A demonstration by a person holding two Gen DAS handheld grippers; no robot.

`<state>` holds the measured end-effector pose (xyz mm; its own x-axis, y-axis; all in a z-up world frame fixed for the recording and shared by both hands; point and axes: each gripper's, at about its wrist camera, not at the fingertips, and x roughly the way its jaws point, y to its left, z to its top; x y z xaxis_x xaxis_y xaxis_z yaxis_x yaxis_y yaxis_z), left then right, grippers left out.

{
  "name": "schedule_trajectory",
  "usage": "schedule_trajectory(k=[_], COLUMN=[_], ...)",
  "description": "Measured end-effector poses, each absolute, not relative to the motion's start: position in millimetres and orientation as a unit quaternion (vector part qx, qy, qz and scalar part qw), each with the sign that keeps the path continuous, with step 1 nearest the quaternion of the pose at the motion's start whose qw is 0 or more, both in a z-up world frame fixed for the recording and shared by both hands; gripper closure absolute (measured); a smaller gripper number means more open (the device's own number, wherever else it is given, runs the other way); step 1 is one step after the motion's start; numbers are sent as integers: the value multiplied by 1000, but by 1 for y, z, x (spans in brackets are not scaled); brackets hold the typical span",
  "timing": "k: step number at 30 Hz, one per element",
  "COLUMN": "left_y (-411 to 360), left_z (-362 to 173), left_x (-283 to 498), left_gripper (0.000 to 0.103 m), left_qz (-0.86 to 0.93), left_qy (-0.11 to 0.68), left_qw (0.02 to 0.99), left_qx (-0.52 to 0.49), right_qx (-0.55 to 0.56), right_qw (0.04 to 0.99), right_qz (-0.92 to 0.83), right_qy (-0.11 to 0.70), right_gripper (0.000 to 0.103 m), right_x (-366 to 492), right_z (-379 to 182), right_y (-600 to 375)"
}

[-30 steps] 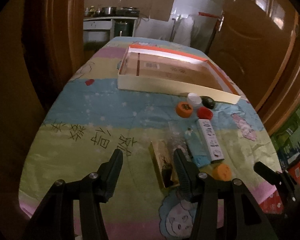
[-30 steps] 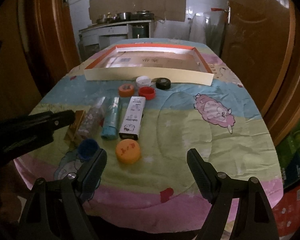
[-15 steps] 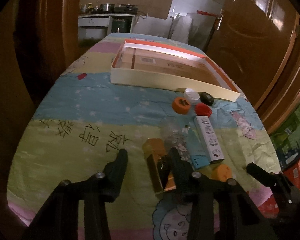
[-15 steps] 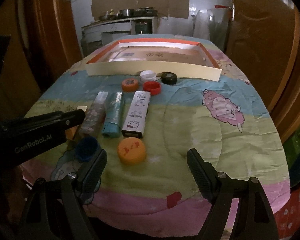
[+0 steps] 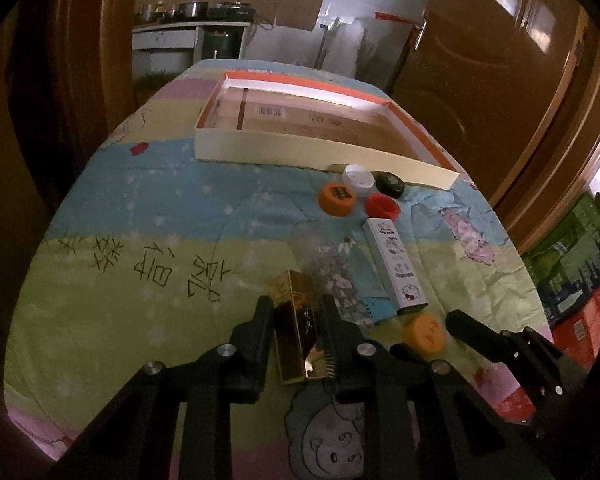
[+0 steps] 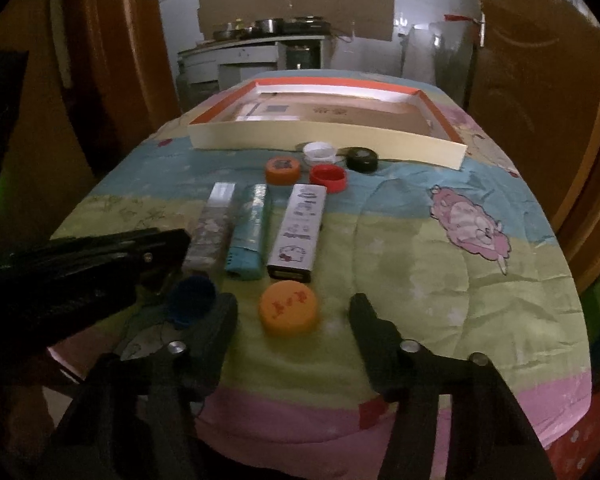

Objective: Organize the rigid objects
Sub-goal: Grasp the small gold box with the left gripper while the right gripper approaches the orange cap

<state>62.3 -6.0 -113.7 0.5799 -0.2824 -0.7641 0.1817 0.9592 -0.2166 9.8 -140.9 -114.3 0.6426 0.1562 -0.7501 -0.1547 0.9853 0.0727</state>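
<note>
Dim kitchen, patterned tablecloth. Left gripper clamps gold box at near edge; right gripper hangs open over orange cap. Lift straight, clear neighbouring tubes, head for tray.

Glossy gold box; wrinkled cloth cover; orange cap probably matt plastic.

Our right gripper hangs open over the cloth, an orange cap between its fingers. Beyond lie three boxes, more caps and a tray.
</note>
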Motion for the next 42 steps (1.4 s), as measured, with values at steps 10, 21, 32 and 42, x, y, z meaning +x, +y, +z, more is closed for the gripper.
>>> schedule_trajectory(k=[10,21,32,42], left_y=[14,24,12,2], left_z=[-118,-110,-111,-119], left_x=[65,64,53,55], left_gripper=[80,102,71,69], left_qz=[-153,-150,-146,-120], left_qy=[442,436,421,441], left_qw=[875,878,892,889], left_qx=[-120,-128,-72,-31], right_qx=[13,23,32,40], right_qw=[908,912,912,910], right_qz=[99,109,113,115], right_qy=[408,395,394,396], right_gripper=[72,72,72,72], right_x=[13,6,5,4], right_z=[-114,-106,-106,-107], right_y=[-146,-148,-150,-153])
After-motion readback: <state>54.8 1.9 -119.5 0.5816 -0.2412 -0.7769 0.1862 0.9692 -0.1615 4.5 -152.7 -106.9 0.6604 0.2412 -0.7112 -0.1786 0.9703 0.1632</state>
